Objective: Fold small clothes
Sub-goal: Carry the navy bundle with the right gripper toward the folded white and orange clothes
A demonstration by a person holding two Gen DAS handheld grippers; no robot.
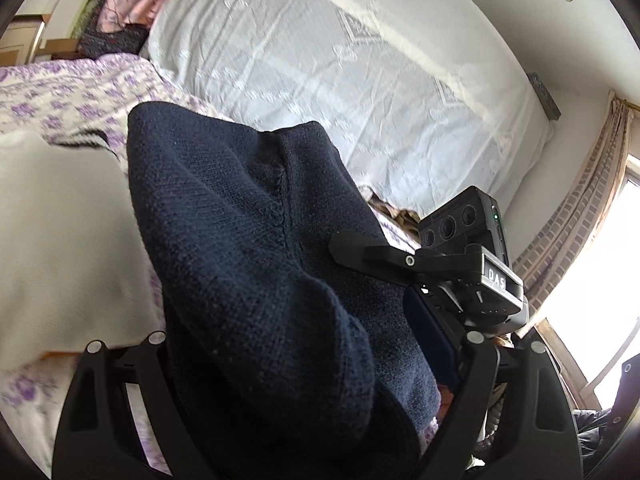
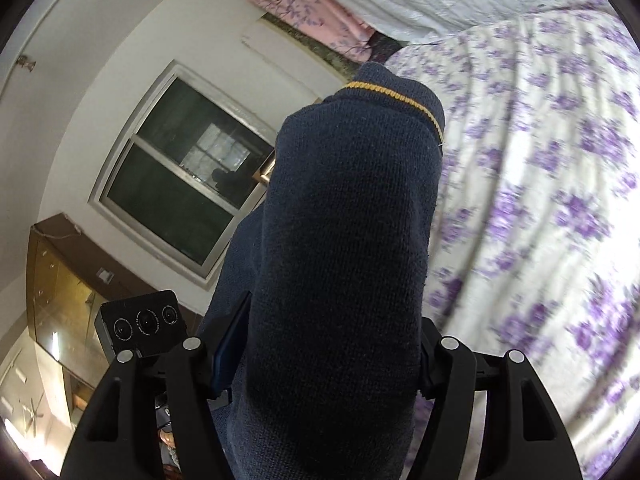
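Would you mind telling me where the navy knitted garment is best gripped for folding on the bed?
Judging by the views, grip the navy knitted garment by its yellow-striped edge, one corner per gripper, coming from above. That hem looks firm and straight, so the knit should hang flat instead of bunching as it does now.

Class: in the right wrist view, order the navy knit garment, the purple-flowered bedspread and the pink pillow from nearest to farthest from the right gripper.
1. Navy knit garment: between the right gripper's jaws.
2. Purple-flowered bedspread: right side.
3. Pink pillow: top, at the bed's head.
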